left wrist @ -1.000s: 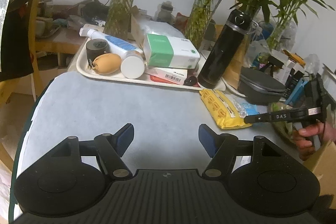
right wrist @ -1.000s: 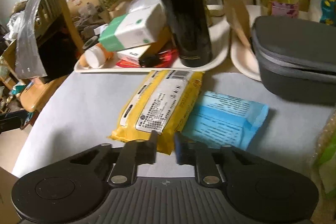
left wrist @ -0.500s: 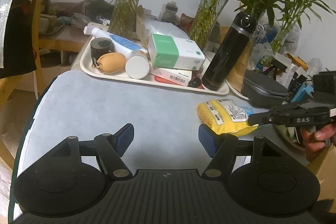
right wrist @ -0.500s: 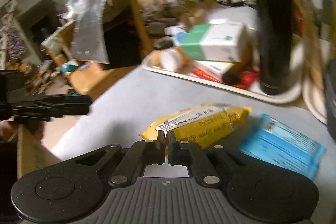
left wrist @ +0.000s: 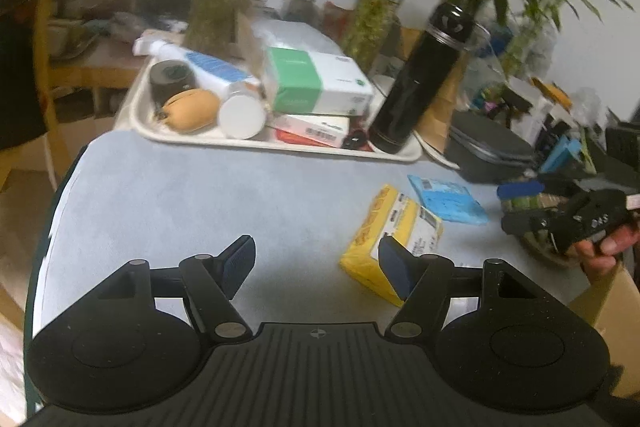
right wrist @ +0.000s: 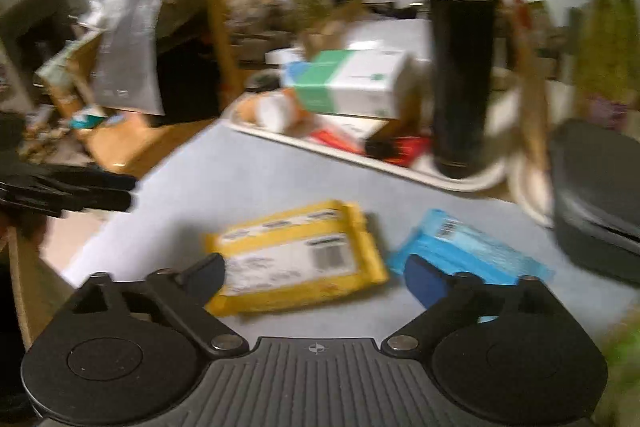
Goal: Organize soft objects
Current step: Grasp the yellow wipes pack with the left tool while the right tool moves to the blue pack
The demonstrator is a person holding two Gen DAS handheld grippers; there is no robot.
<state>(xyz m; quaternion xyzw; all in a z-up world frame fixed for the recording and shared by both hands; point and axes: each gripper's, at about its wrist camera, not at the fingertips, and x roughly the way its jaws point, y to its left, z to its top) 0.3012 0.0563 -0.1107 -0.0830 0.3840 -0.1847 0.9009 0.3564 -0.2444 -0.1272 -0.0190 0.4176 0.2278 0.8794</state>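
Observation:
A yellow soft pack (left wrist: 390, 241) lies flat on the grey table, with a blue soft pack (left wrist: 446, 199) just beyond it. In the right wrist view the yellow pack (right wrist: 298, 255) lies between and just beyond my open fingers, and the blue pack (right wrist: 468, 251) lies to its right. My right gripper (right wrist: 314, 275) is open and empty; it also shows at the right edge of the left wrist view (left wrist: 520, 207). My left gripper (left wrist: 316, 261) is open and empty, its right finger just in front of the yellow pack.
A cream tray (left wrist: 188, 137) at the back holds a green-and-white tissue box (left wrist: 316, 83), a tube, jars and a tall black flask (left wrist: 420, 79). A dark zip case (left wrist: 492, 151) sits at the right. Glass vases with bamboo stand behind. A cardboard box (left wrist: 612, 311) is at the right edge.
My right gripper has opened and let go of the yellow pack, which now lies flat nearer the table's middle. The left gripper has moved toward it.

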